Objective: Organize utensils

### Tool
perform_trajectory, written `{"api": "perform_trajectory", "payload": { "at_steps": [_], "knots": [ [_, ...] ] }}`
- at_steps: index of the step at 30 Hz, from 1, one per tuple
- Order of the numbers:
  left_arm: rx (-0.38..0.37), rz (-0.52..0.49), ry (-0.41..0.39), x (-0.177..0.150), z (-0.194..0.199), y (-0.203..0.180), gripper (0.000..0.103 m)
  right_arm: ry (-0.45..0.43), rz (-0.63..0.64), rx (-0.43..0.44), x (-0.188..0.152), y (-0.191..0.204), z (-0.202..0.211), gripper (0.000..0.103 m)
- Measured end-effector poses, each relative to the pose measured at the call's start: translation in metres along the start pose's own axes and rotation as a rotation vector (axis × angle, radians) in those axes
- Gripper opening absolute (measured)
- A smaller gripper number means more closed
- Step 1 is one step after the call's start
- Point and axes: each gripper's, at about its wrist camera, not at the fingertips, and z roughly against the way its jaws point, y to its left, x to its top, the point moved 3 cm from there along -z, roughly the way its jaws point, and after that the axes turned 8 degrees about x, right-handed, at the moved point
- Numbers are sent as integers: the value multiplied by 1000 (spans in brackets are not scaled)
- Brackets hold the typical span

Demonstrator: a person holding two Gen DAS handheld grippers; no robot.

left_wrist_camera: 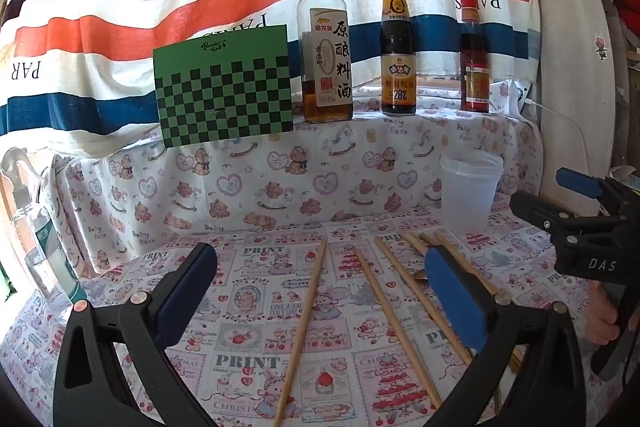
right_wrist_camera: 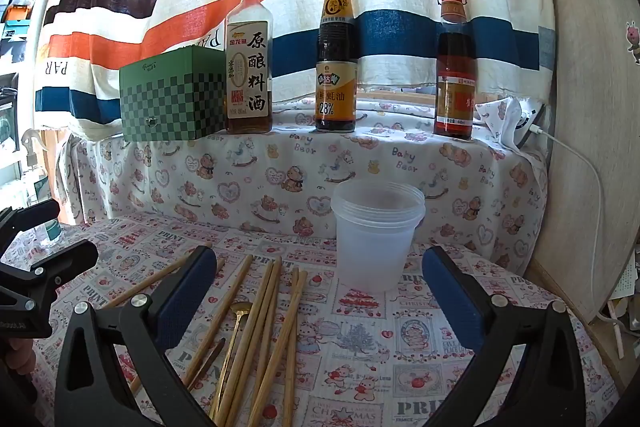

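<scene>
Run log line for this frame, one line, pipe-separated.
stage: pre-grasp | left tool: open, empty | right tool: open, empty | chopsticks: loose on table | plastic cup: upright, empty

Each hand-held gripper, the left hand-held gripper (left_wrist_camera: 320,279) and the right hand-held gripper (right_wrist_camera: 320,283), has a black plastic frame with triangular cut-outs, round silver and copper-coloured screws, and two fingers with dark blue pads (left_wrist_camera: 454,297). At the right edge of the left view, white letters "DAS" stand on the black body, and below it bare skin of a hand (left_wrist_camera: 606,315) shows.

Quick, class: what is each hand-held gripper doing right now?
Left hand-held gripper: open, holding nothing.
Right hand-held gripper: open, holding nothing.
</scene>
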Motion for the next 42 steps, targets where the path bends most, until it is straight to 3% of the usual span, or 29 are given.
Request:
{"api": "perform_trajectory", "payload": {
  "at_steps": [19,35,42],
  "knots": [
    [-48,-6,-16,0,6,-4,103,0,0,0,0,0,1,103],
    [17,-4,1,-1,3,-2,103,0,-1,0,1,-1,1,103],
    [8,-1,13,-2,1,-2,103,0,-1,-1,1,-1,1,103]
  ]
}}
